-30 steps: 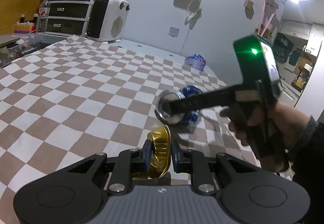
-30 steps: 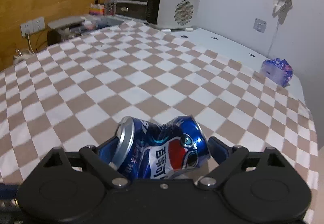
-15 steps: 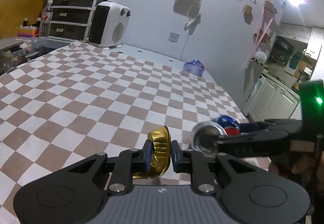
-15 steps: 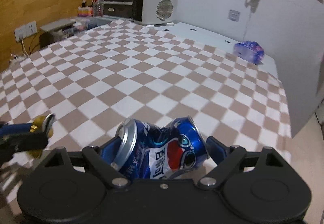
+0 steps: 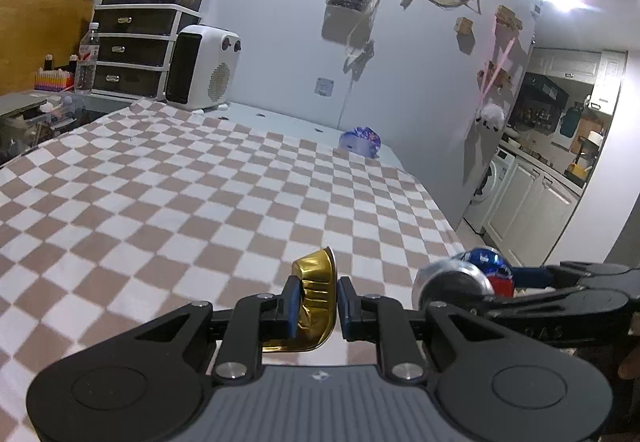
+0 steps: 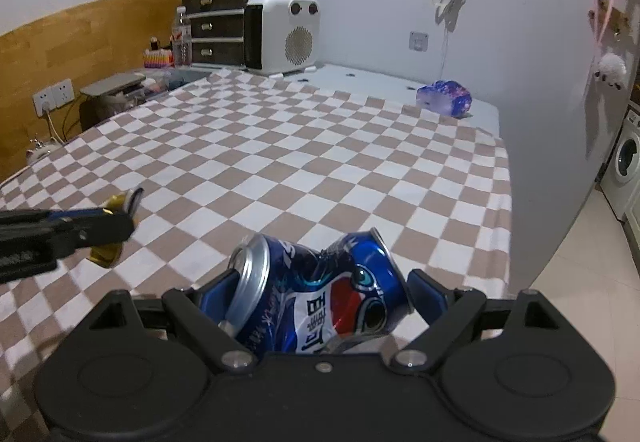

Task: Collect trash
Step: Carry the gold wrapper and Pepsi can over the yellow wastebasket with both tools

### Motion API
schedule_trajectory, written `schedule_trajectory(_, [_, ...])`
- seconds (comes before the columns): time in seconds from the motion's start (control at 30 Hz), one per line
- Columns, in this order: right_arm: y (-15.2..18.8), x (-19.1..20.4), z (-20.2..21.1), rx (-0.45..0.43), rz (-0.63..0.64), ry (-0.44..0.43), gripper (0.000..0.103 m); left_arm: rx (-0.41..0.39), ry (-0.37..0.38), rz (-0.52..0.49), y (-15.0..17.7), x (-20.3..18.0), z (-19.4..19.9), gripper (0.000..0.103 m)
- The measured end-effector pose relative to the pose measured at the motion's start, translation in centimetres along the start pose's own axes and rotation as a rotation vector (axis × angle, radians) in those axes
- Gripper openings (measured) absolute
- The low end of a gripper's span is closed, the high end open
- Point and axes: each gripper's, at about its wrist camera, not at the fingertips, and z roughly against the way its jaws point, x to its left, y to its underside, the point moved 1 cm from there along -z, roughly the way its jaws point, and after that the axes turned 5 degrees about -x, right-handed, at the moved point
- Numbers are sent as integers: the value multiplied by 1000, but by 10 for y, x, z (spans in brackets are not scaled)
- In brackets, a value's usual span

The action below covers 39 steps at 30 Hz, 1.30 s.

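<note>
My left gripper is shut on a crushed gold foil cup and holds it above the near edge of the checkered table. My right gripper is shut on a crushed blue Pepsi can, held sideways above the table's near right corner. The can and the right gripper also show at the right of the left wrist view. The gold cup and the left gripper show at the left of the right wrist view.
A blue-purple wrapped packet lies at the table's far right. A white heater and drawers stand at the back left. The table ends at the right, above a tiled floor with a washing machine.
Both grippers have pulled back toward the table's near edge and lifted. The right gripper with the can has dropped lower and to the right in the left wrist view.
</note>
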Motion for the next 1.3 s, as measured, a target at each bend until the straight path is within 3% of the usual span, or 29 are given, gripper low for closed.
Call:
schedule_trajectory(0.63, [34, -27, 102, -92, -71, 22, 91, -14, 3, -36, 15, -62, 66, 21])
schedule_trajectory(1.3, [100, -131, 185, -115, -201, 147, 91, 15, 142, -153, 39, -201, 50, 20])
